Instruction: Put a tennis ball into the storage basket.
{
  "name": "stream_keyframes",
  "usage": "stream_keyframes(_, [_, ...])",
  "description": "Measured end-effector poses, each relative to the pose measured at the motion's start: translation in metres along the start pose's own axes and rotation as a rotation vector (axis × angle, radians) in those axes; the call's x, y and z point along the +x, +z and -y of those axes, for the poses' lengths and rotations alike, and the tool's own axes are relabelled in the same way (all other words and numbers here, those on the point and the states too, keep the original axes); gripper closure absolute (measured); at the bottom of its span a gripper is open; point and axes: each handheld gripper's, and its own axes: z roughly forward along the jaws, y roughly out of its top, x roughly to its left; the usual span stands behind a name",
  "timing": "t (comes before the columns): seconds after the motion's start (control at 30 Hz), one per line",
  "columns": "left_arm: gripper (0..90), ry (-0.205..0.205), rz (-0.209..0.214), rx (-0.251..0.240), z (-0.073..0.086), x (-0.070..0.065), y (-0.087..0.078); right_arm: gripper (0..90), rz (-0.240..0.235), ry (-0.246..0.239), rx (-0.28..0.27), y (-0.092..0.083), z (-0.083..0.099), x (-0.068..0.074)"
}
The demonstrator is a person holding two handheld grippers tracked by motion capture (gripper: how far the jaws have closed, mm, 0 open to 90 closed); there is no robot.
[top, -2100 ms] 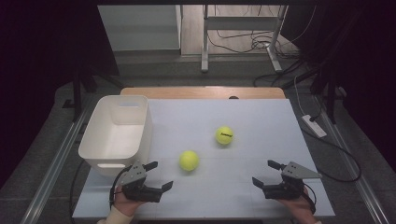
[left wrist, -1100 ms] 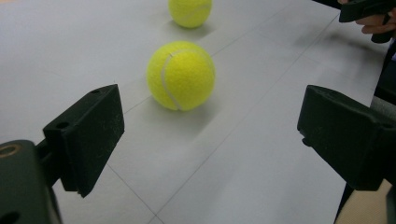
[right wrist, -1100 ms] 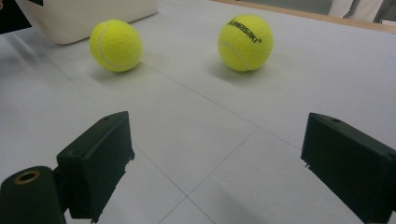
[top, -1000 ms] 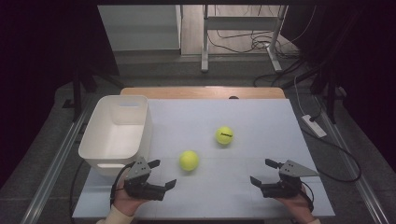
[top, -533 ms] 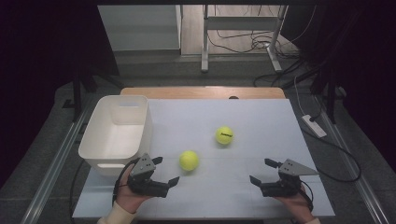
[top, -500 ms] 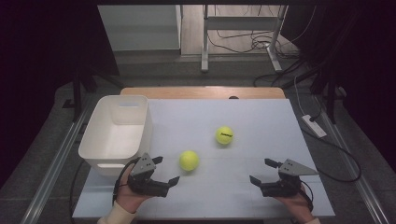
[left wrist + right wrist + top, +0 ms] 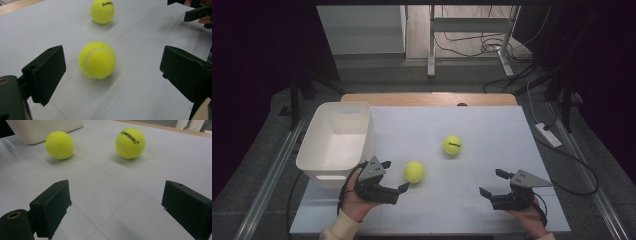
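Resting on the white tabletop (image 7: 492, 125), lower centre of the high view, the nearer tennis ball (image 7: 414, 171) lay untouched; the left tool (image 7: 394, 176), jaws spread, had edged up toward it since a second earlier, suggesting an imminent grasp; the right tool (image 7: 494, 183) stayed spread, idle.

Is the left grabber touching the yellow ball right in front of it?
Apart. In the left gripper view the near tennis ball sits on the table with bare surface between it and both black jaws of the open left gripper.
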Motion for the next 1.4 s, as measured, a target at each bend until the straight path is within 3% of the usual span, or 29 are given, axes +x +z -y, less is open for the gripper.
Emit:
stream_keyframes(0.47, [6.9,0.012,-0.003,0.022,-0.018,0.000,0.013,8.3,0.001,-0.004,0.002,0.001,0.000,0.000])
stream_keyframes(1.4, [5.4,-0.010,-0.007,0.102,-0.028,0.005,0.049,8.5,-0.003,-0.020,0.010,0.004,0.000,0.000])
